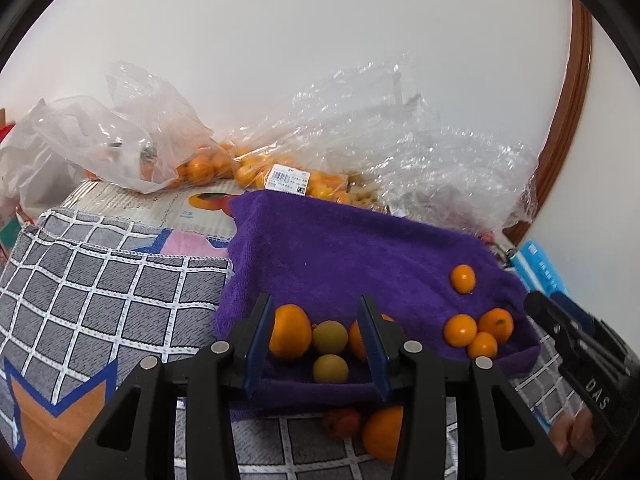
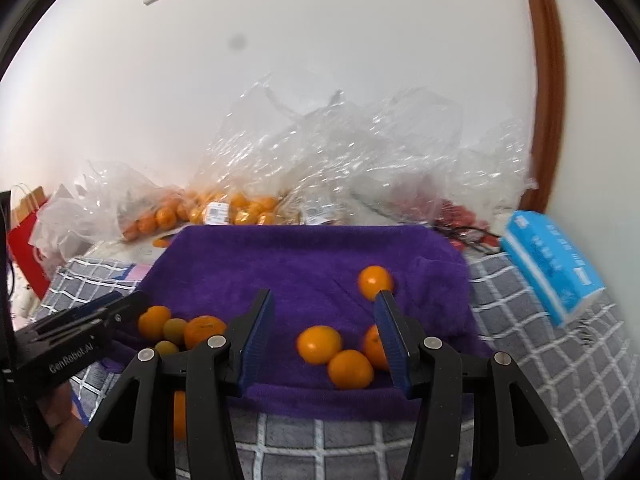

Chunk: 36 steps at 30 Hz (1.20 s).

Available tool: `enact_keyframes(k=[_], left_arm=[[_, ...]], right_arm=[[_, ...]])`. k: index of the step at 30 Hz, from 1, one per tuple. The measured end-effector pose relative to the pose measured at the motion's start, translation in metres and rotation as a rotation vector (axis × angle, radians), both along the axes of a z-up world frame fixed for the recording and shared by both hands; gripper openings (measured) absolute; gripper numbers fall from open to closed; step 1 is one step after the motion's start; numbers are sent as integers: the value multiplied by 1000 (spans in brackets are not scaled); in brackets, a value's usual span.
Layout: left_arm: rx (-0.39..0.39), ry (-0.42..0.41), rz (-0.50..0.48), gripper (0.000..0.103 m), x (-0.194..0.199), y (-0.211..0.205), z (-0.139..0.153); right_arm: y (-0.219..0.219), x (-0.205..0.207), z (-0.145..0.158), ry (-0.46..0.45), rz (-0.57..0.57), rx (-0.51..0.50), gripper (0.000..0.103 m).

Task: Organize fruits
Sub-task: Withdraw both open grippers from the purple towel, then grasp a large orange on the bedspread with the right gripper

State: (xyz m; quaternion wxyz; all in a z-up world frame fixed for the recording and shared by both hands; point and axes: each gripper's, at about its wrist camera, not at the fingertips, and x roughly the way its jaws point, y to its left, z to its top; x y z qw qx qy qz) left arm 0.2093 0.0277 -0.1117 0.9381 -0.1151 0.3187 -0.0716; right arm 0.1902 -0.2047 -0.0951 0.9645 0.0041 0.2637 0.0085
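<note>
The left gripper (image 1: 316, 344) has its fingers (image 1: 256, 344) spread with nothing pinched; beyond their gap, on the near left part of the purple towel (image 1: 340, 256), lie an orange (image 1: 289, 332), two small greenish fruits (image 1: 329, 337) and a second orange half hidden by the right finger. The right gripper (image 2: 326, 344) likewise has its fingers (image 2: 394, 344) spread and empty, above the towel's near right part, where three small oranges (image 2: 319, 344) sit in a touching cluster (one partly behind the finger).

A single orange (image 2: 375, 282) lies alone farther back on the towel, right of its centre. Just off the towel's near edge, on the checked grey cloth (image 1: 100, 292) that covers the worktop, rest another orange (image 1: 384, 432) and a reddish fruit (image 1: 342, 422), touching each other.

Behind the towel's far edge are crumpled clear plastic bags (image 1: 380, 128), one still full of oranges with a price label (image 1: 289, 181). To the towel's right lies a blue tissue pack (image 2: 548, 264), tilted against the wall side.
</note>
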Motion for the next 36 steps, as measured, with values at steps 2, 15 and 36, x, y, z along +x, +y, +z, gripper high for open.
enact_keyframes(k=[2, 15, 36], left_arm=[[-16, 19, -16, 41, -5, 0, 3], [95, 85, 25, 43, -51, 25, -9], [165, 183, 77, 47, -68, 56, -46]], right_arm=[[-1, -10, 4, 0, -5, -4, 52], [4, -38, -21, 113, 36, 90, 50], [66, -27, -64, 261, 209, 146, 48]])
